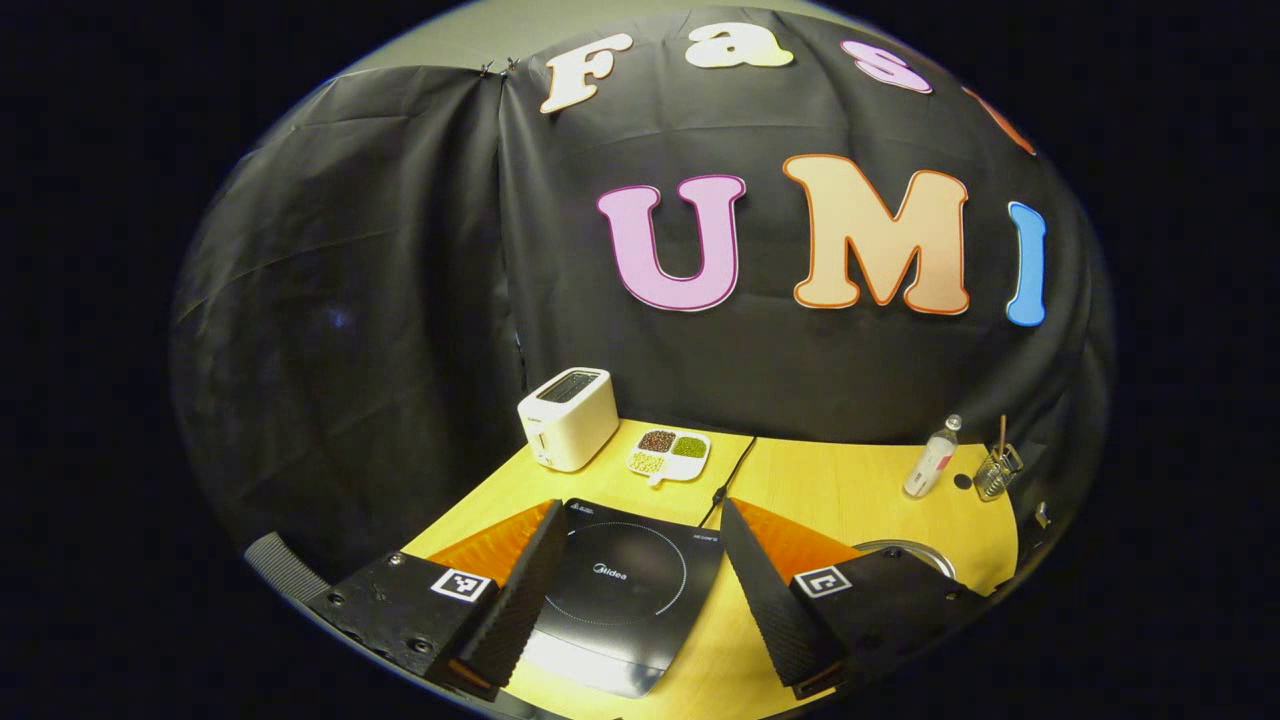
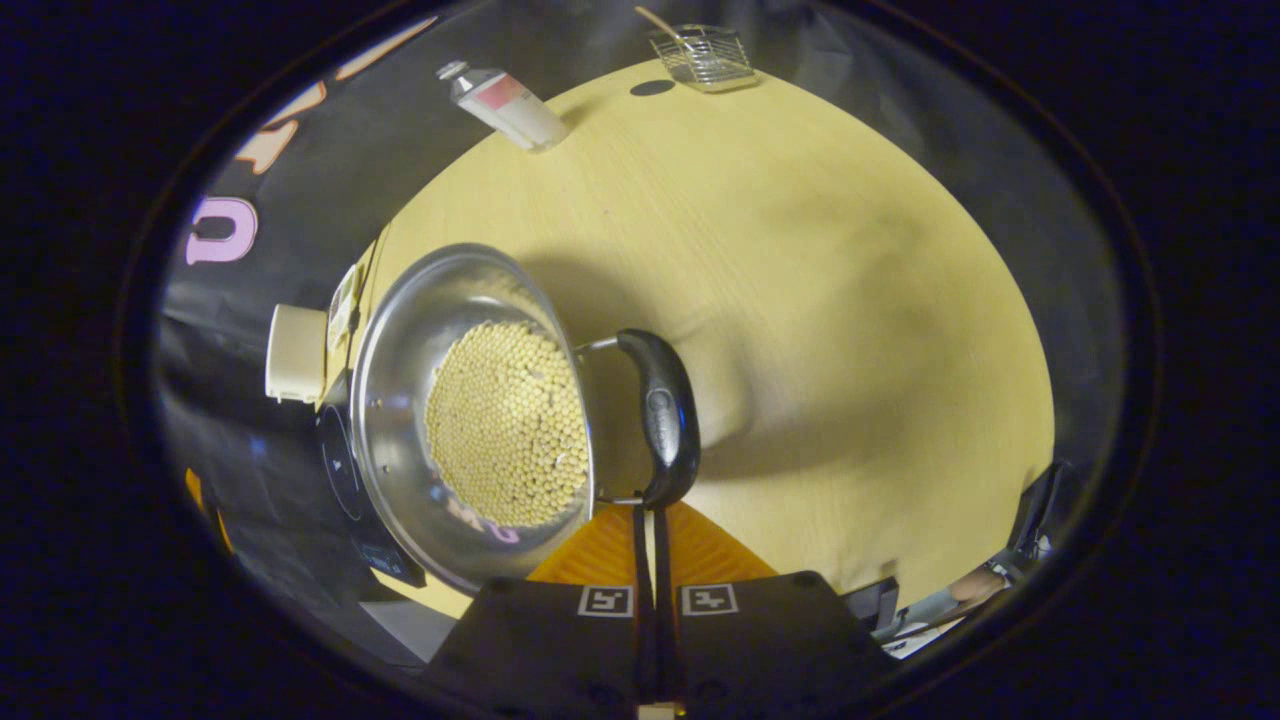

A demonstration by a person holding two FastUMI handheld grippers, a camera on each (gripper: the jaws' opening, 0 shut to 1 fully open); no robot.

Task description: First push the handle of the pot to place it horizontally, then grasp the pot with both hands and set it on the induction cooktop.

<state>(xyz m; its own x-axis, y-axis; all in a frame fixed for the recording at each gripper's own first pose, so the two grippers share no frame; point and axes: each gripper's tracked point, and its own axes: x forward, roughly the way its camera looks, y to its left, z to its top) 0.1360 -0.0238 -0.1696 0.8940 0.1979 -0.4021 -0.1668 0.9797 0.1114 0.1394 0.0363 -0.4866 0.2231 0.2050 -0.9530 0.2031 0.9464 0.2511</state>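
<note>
A steel pot [image 2: 400, 420] holding small yellow beads sits on the wooden table in the right gripper view. Its black handle [image 2: 668, 415] curves along its right side. My right gripper [image 2: 648, 510] is shut, its fingertips meeting at the handle's near end and nothing seen between them. The black induction cooktop [image 1: 615, 590] lies on the table between the spread fingers of my open left gripper [image 1: 642, 512], which hovers above it. The pot's rim [image 1: 905, 548] peeks out behind the left gripper's right finger. The cooktop [image 2: 345, 470] also appears beyond the pot.
A white toaster [image 1: 568, 418] and a divided dish of beans [image 1: 668, 455] stand at the back left. The cooktop's cable [image 1: 735, 470] runs toward the wall. A bottle [image 1: 932, 458] and a wire basket [image 1: 997, 475] stand at the back right. Bare table [image 2: 820, 300] lies right of the pot.
</note>
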